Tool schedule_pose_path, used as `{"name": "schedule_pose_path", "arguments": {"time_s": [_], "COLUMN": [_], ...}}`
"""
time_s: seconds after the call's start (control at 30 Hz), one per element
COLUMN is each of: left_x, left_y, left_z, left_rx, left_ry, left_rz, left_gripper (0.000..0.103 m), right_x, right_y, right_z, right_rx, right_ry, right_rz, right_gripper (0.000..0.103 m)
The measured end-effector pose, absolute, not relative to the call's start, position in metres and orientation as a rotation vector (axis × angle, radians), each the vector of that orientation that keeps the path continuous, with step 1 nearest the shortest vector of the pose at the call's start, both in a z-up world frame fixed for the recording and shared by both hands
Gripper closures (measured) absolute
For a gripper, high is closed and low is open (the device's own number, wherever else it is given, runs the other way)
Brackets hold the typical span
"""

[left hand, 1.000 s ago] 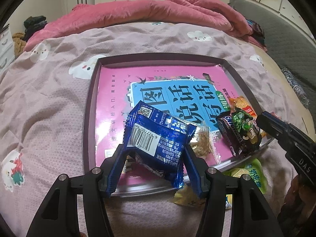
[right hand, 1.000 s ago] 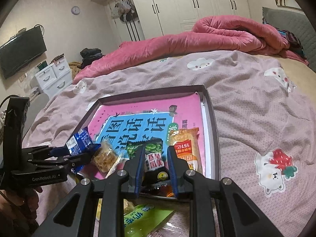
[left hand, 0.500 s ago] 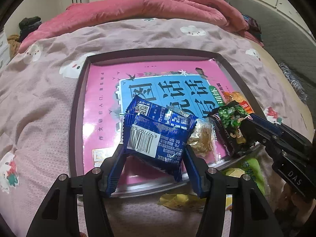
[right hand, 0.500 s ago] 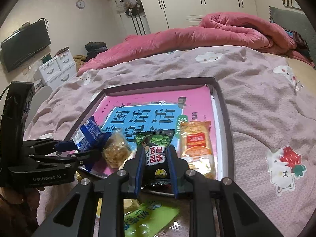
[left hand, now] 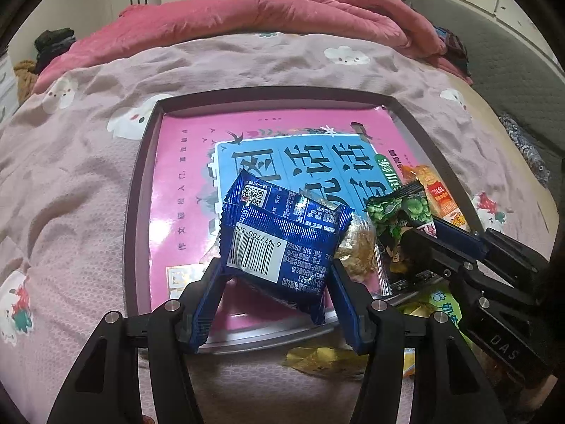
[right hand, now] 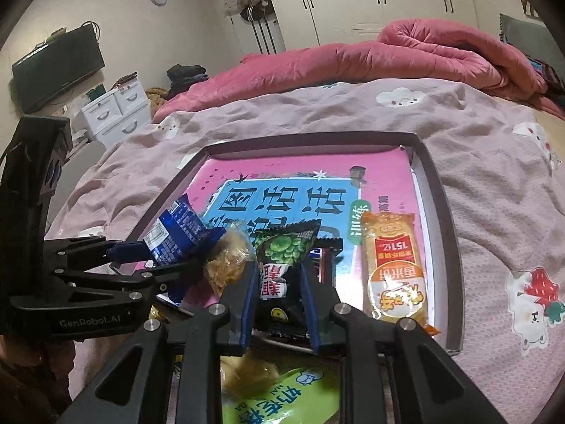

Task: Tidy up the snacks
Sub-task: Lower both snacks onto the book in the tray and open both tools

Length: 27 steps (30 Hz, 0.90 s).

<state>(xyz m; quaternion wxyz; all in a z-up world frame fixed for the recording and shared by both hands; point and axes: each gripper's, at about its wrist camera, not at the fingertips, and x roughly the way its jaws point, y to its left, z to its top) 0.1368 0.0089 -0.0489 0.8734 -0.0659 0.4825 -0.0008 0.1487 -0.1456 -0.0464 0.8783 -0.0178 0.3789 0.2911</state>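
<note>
My left gripper (left hand: 275, 275) is shut on a blue snack packet (left hand: 282, 240) and holds it above the near edge of the dark tray (left hand: 141, 162). The packet also shows in the right wrist view (right hand: 176, 236). My right gripper (right hand: 279, 275) is shut on a green-and-black pea packet (right hand: 282, 265), low over the tray's near edge; it shows in the left wrist view (left hand: 399, 215). A clear packet of golden crumbly snack (right hand: 226, 265) lies between the two. An orange rice-cracker packet (right hand: 392, 265) lies in the tray at the right.
A pink-and-blue book (left hand: 282, 148) lines the tray floor. A green packet (right hand: 282, 399) and a yellow packet (left hand: 325, 360) lie on the bedsheet in front of the tray. A rolled pink duvet (left hand: 282, 10) lies beyond. Drawers (right hand: 116, 113) stand left.
Both grippers moved forward over the tray's near edge with their packets still held. The two grippers are closer together.
</note>
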Motion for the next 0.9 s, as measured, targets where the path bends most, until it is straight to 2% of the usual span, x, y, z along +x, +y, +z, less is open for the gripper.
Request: {"name": "schedule_pose_path", "arguments": {"time_s": [0.9], "left_x": [0.1359], "left_y": [0.0129], "left_z": [-0.0469], "left_rx": [-0.139], "left_ry": [1.018], "left_rz": [0.015], "left_gripper": [0.043], "right_x": [0.1445], "right_y": [-0.1525], "right_z": [-0.0471], "right_rx": [-0.034], "right_ry": [0.790], "right_rz": [0.583], "right_gripper": [0.077]}}
